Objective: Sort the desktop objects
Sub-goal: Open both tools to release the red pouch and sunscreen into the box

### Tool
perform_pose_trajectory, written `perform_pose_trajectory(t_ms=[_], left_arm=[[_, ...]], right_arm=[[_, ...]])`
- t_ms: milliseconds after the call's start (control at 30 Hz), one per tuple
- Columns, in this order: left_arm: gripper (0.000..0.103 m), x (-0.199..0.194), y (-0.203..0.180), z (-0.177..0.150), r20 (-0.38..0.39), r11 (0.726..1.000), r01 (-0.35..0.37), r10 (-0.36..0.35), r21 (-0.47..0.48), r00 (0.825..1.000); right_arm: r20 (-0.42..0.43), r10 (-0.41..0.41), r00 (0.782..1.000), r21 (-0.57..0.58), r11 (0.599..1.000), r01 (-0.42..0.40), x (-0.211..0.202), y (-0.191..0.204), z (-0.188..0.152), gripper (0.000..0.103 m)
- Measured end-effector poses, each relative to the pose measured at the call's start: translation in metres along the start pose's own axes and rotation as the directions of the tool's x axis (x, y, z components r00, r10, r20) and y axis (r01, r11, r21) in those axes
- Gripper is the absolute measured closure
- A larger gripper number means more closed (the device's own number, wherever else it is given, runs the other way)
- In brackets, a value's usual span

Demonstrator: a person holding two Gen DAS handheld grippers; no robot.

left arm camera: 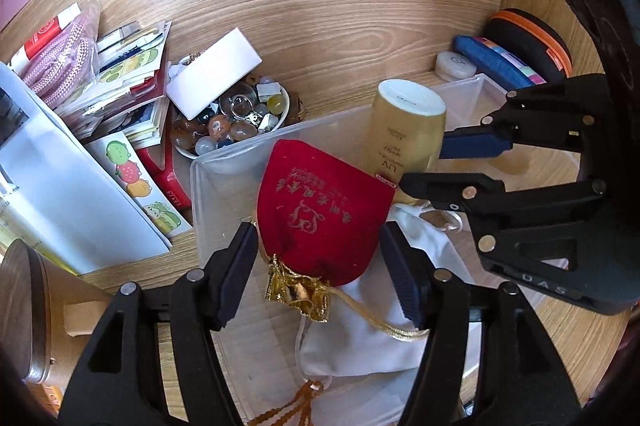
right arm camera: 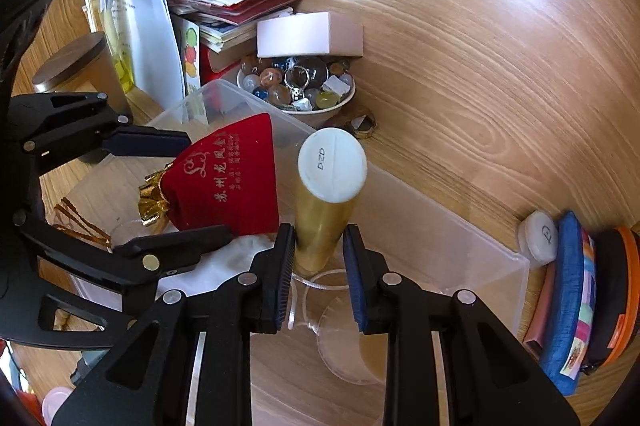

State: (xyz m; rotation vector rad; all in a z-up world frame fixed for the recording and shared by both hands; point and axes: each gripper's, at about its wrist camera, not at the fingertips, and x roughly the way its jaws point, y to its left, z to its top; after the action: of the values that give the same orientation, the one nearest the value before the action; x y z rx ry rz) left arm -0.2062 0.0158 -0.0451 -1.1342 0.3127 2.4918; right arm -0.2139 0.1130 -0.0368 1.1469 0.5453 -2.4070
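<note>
A red velvet pouch with a gold neck lies in a clear plastic box, on top of a white drawstring bag. My left gripper stands open around the pouch, and its pads sit just clear of the pouch's sides. A gold sunscreen tube with a white cap stands upright in the same box. My right gripper is shut on the tube's lower body. The right wrist view also shows the left gripper astride the pouch.
Behind the box a bowl of marbles carries a white block. Booklets and sticker sheets are piled at the left, near a jar with a wooden lid. Blue and orange cases and a small white pot line the box's right end.
</note>
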Motion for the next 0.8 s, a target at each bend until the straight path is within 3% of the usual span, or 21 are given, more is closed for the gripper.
perform_pose_trajectory(t_ms=[200,367,800], left_arm=[[0.027,-0.006,0.001,-0.001,0.014,1.000,0.009,-0.009,-0.002,1.000],[0.027,-0.011,0.006,-0.001,0.025,0.999,0.028,-0.027,-0.024,0.999],[0.018,-0.024,0.010,0.003,0.081,0.997,0.062,-0.058,-0.048,0.995]], right_arm=[[-0.019,-0.003,1.000,-0.003,1.000,0.003,-0.007,0.000,-0.002,0.081],[-0.030,-0.011,0.999,-0.023,1.000,0.011,-0.017,0.002,-0.005,0.080],[0.024,-0.050,0.998,-0.013,0.999,0.050,-0.047,0.006,-0.013,0.063]])
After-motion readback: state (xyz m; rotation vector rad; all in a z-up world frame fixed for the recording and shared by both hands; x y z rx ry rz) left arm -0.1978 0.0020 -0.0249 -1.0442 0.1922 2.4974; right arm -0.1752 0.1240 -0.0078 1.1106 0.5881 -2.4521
